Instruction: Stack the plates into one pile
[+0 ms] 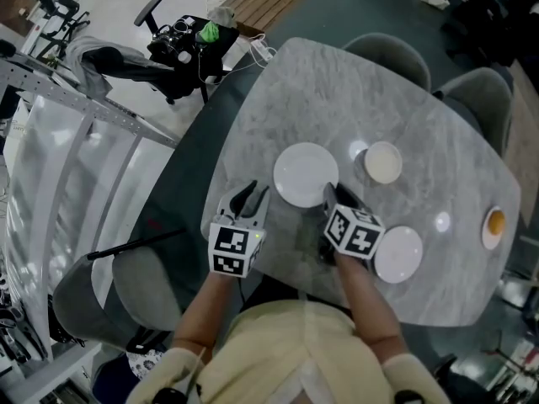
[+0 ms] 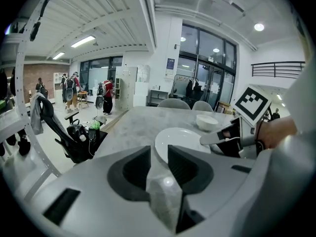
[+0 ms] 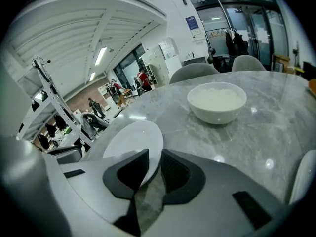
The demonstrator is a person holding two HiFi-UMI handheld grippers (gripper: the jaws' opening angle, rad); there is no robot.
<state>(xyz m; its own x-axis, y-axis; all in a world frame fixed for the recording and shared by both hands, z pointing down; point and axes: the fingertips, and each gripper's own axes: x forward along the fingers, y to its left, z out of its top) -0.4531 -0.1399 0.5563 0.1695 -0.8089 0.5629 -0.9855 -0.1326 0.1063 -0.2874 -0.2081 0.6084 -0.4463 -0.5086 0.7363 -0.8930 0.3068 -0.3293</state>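
Note:
A large white plate (image 1: 305,173) (image 2: 180,139) (image 3: 131,137) lies flat on the grey marble table (image 1: 337,91). My right gripper (image 1: 334,196) (image 3: 154,154) is at the plate's near right rim, shut on that rim, which runs between its two black jaws. This gripper also shows in the left gripper view (image 2: 217,138). A smaller white plate (image 1: 397,254) (image 3: 303,177) lies to the right of my right hand. My left gripper (image 1: 251,194) (image 2: 159,152) stands open just left of the large plate, with only bare table between its jaws.
A white bowl (image 1: 383,162) (image 3: 217,101) (image 2: 206,121) stands beyond the large plate to the right. A small dish holding something orange (image 1: 495,222) sits near the table's right edge. Grey chairs (image 1: 396,53) ring the table. An office chair (image 1: 168,53) stands on the floor at the left.

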